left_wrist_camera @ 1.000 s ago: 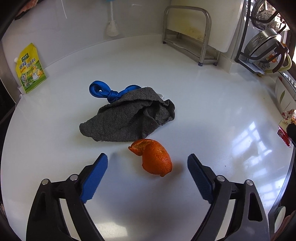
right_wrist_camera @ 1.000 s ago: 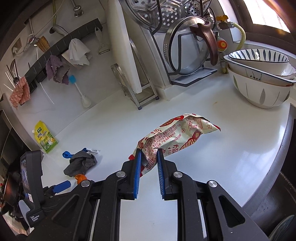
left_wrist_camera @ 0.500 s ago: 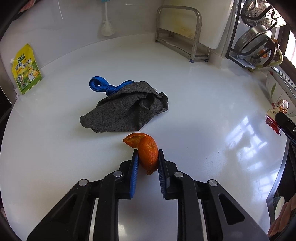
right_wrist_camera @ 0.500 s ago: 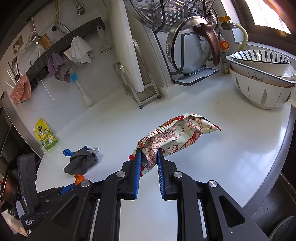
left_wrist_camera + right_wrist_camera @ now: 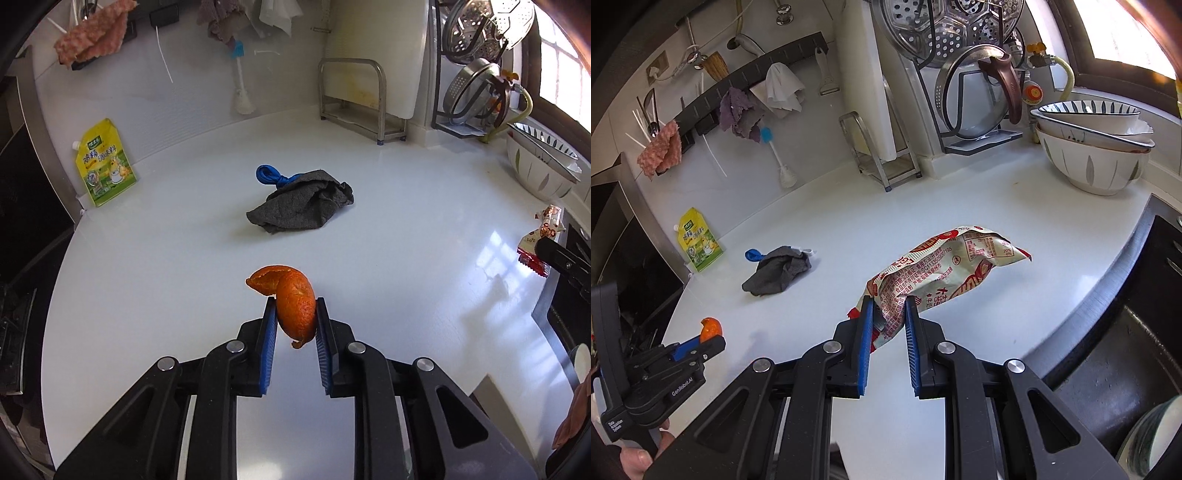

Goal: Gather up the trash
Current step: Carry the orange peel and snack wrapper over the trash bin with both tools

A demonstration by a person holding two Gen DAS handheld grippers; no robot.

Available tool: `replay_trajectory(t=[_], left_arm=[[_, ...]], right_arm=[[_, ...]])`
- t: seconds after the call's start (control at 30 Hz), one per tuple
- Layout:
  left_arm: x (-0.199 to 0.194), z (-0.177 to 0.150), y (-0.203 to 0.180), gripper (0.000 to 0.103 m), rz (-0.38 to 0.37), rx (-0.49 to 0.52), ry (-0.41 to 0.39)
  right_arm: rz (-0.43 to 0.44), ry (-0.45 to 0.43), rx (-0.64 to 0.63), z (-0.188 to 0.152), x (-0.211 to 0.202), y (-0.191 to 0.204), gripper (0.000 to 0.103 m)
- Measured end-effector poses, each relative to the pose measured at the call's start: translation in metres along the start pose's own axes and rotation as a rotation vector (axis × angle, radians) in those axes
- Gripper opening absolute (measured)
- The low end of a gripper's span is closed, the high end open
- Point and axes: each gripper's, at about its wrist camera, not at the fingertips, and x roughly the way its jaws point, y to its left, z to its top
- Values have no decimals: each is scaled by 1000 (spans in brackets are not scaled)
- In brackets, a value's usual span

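Nearest to me, my left gripper [image 5: 295, 314] is clenched on the orange peel [image 5: 293, 301], the blue pads pressing its flanks so the curl of rind stands up between them and clear of the white counter [image 5: 406, 258]; I hold it by the thick middle, I judge, because the thin torn tip at the front would fold or tear. My right gripper [image 5: 889, 308] is likewise clamped, on the near corner of the snack wrapper [image 5: 945, 266]; the bag sticks out ahead, crumpled at the pinch and sagging a little at the far end, since a light empty packet can be carried by one corner. In the right wrist view the left tool shows low at the left with the peel at its tip, well apart from the wrapper; both pieces of trash are in hand and off the surface, so what remains, as I read it, is to carry them to a bin, which I cannot see in either view.

Farther off lies a grey cloth [image 5: 301, 201] heaped over a blue loop [image 5: 269, 174], untouched; beyond, a yellow pouch [image 5: 105, 162] leans against the wall; stacked bowls [image 5: 1097, 147] sit at the far right by the sink.
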Motion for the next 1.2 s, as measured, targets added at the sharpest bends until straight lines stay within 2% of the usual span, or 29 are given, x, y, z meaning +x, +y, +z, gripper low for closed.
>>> replay_trajectory(t=[0.33,0.5,0.63,0.9,1.2], left_arm=[[-65,-58,10,20,-11,13,-84],[-84,-91,4,20,-20,42,-102],[-91,-115,3,20,-23,44,-95],[-105,-154,5,20,-45,45,-69],[-102,-183,3,20,-70,37,-38]], right_arm=[[-87,-16,-110,-75,-77,42,17],[-127,2,-111,-117,-98,56,17],[-161,9,-131,-144,-110,67,17],[-167,12,-149,-183,-132,82,17],[-163,31,-139,-212,-139,77,17]])
